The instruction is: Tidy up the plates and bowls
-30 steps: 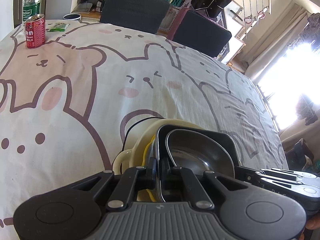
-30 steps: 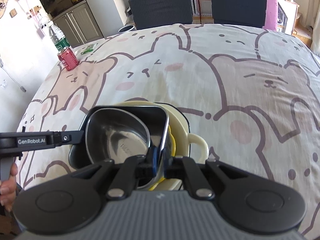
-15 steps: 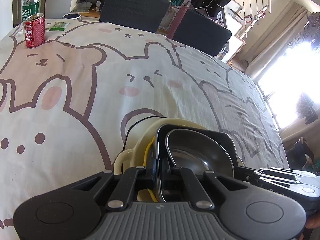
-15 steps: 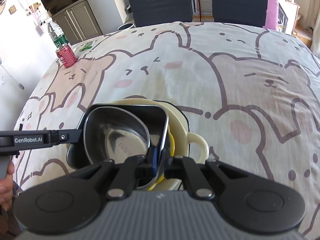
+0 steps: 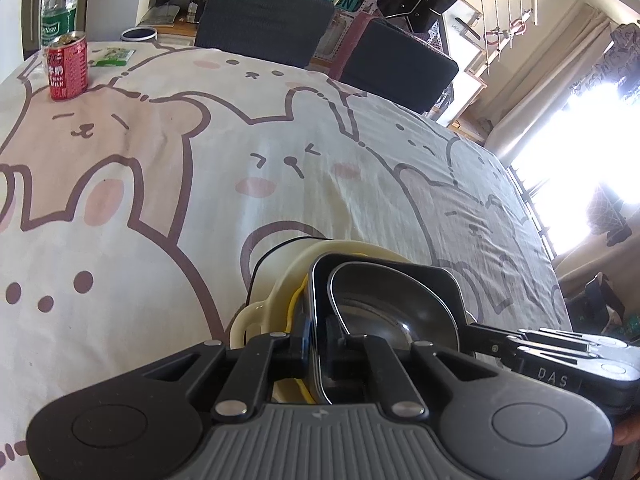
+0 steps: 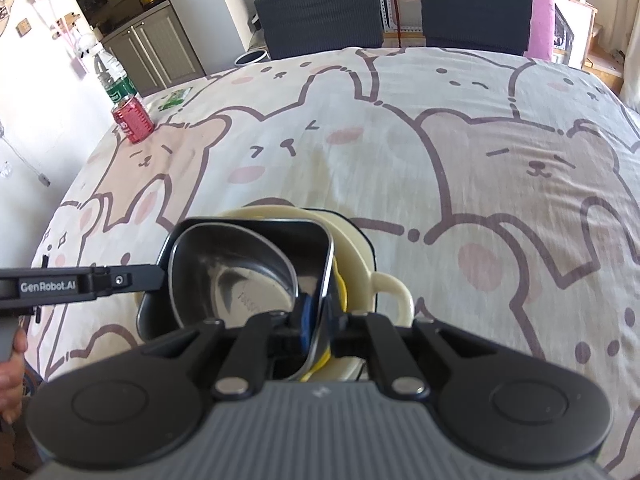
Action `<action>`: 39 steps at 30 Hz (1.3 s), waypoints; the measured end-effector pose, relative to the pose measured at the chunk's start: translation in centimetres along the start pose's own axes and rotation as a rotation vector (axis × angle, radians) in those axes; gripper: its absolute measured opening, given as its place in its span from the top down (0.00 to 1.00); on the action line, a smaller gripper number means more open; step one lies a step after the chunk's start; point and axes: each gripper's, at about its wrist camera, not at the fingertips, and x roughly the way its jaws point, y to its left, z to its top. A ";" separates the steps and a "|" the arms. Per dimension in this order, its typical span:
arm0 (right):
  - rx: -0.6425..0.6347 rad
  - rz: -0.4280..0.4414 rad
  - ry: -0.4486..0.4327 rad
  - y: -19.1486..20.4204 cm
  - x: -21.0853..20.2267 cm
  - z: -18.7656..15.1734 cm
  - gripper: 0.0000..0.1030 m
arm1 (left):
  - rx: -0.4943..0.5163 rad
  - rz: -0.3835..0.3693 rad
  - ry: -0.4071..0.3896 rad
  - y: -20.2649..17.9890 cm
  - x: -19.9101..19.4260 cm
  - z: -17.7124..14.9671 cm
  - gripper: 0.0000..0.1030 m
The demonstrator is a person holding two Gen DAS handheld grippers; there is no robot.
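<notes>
In the left wrist view, the left claw (image 5: 318, 344) is clamped on the near rim of a black square dish (image 5: 400, 270), one finger outside the wall and one inside. A steel bowl (image 5: 384, 308) sits nested in this dish, and below both there is a cream dish with a handle (image 5: 244, 320) on the counter (image 5: 160, 184), which is covered with a bear-pattern cloth. A red can (image 5: 67, 66) stands far away, near a bottle. In the right wrist view, the right claw (image 6: 318, 330) is closed on the opposite rim of the black square dish (image 6: 256, 226) — so both claws pinch the same dish. The steel bowl (image 6: 236, 276) looks smooth and probably slides easily inside; the stack seems stiff and not heavy, but likely noisy and unstable if tilted — the thin rim is the sensible place to hold.
</notes>
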 end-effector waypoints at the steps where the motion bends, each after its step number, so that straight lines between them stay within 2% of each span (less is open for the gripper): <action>1: -0.001 -0.001 -0.002 0.0 -0.1 0.0 0.90 | 0.005 0.000 0.000 -0.1 -0.1 0.0 0.89; 9: -0.004 0.000 -0.035 -0.3 -1.1 0.1 0.82 | 0.022 0.017 -0.002 0.0 -1.0 0.0 0.78; 11: -0.009 0.000 -0.048 -0.4 -1.5 0.0 0.75 | 0.026 0.025 -0.004 0.0 -1.2 0.0 0.64; 13: -0.017 -0.001 -0.061 -0.3 -1.9 0.0 0.72 | 0.037 0.032 -0.008 -0.1 -1.5 0.0 0.55; 15: -0.028 0.000 -0.071 -0.3 -2.2 0.0 0.69 | 0.051 0.035 -0.018 -0.4 -2.0 0.0 0.51; 17: -0.032 -0.001 -0.088 -0.3 -2.7 0.0 0.61 | 0.060 0.036 -0.025 -0.6 -2.4 -0.1 0.37; 22: -0.026 0.005 -0.133 -0.3 -4.2 -0.1 0.46 | 0.090 0.063 -0.073 -1.4 -4.2 -0.3 0.21; 25: -0.011 0.008 -0.186 -0.2 -5.8 -0.5 0.33 | 0.111 0.079 -0.123 -1.9 -5.9 -0.6 0.13; 29: -0.010 -0.010 -0.264 0.0 -8.2 -1.3 0.21 | 0.125 0.088 -0.196 -2.4 -8.5 -1.4 0.00; 33: -0.021 -0.025 -0.326 0.3 -10.2 -2.4 0.13 | 0.141 0.106 -0.236 -3.0 -10.6 -2.6 0.00; 35: -0.012 -0.024 -0.347 0.2 -11.0 -3.2 0.06 | 0.162 0.131 -0.262 -3.4 -11.4 -3.5 0.00; 39: -0.004 -0.038 -0.392 0.5 -12.3 -5.1 0.00 | 0.206 0.159 -0.313 -3.8 -12.7 -5.6 0.00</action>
